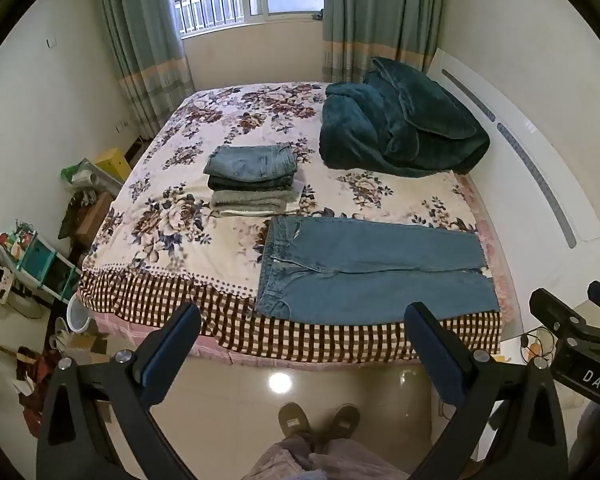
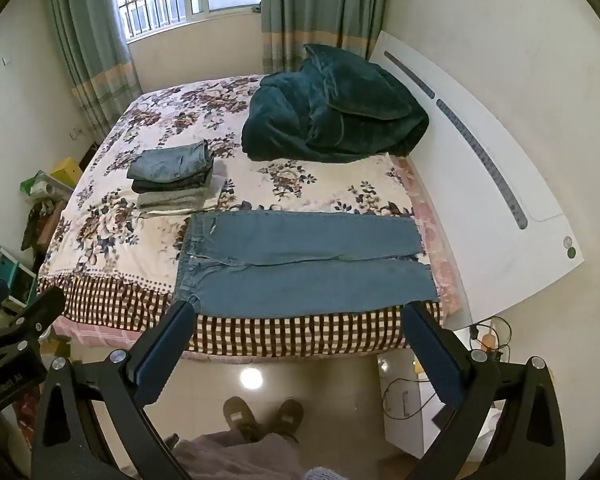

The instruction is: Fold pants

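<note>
Bedroom, floral bed (image 1: 180, 240). Jeans (image 1: 372, 268) flat along near edge, legs right, unfolded. Folded stack (image 1: 252, 178) behind. I hold left gripper (image 1: 300, 354) and right gripper (image 2: 300, 350) back, jaws spread, empty. Next, I judge: pinch near-leg edge, fold over far leg.

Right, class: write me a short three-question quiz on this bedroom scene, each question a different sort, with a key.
1. True or false: the left gripper is shut on the jeans.
2. Multiple choice: the jeans lie A) flat, legs side by side, near the bed edge; B) on the floor; C) on top of the stack.
3. Fill in: beyond the jeans, by the headboard, lies a dark green ____.

Key: 1 false, both it and the right gripper are open and hold nothing. 2 A. 3 blanket.
</note>
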A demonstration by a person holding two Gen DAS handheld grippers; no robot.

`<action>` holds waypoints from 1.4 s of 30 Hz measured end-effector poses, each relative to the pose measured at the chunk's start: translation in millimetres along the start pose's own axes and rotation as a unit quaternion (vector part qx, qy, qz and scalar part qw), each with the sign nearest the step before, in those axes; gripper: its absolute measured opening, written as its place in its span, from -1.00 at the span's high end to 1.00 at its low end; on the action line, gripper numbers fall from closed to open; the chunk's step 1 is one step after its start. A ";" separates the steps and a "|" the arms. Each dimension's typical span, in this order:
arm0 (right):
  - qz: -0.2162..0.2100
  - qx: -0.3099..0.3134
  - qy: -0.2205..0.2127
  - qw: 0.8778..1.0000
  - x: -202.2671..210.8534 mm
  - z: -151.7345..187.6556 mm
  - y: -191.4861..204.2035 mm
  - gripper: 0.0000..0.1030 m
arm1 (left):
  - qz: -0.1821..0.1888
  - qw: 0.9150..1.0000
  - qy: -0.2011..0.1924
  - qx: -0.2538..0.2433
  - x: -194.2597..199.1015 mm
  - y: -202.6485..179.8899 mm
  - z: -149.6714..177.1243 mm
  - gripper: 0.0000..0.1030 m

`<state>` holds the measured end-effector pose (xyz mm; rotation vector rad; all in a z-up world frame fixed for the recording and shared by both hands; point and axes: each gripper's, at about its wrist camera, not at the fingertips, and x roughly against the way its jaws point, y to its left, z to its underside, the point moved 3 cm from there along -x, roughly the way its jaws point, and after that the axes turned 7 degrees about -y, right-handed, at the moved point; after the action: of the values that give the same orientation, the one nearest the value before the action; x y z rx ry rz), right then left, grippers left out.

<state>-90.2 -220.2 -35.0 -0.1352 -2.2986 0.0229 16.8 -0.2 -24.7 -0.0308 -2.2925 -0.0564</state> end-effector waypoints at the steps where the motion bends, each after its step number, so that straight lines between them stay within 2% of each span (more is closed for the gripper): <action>1: 0.010 0.007 -0.008 1.000 0.5 -0.1 0.3 -1.00 | 0.013 1.000 0.007 0.010 -0.6 0.1 0.3 -1.00; 17: 0.009 0.007 0.000 1.000 0.5 1.7 -7.5 -1.00 | 0.010 1.000 0.002 0.005 -1.2 -1.3 0.0 -1.00; 42: 0.015 0.015 0.002 1.000 3.7 12.8 1.8 -1.00 | 0.010 1.000 0.004 0.008 3.2 1.5 0.3 -1.00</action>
<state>-102.1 -217.7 -40.9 -0.1532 -2.2914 0.0725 14.5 1.3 -22.5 -0.0443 -2.2843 -0.0284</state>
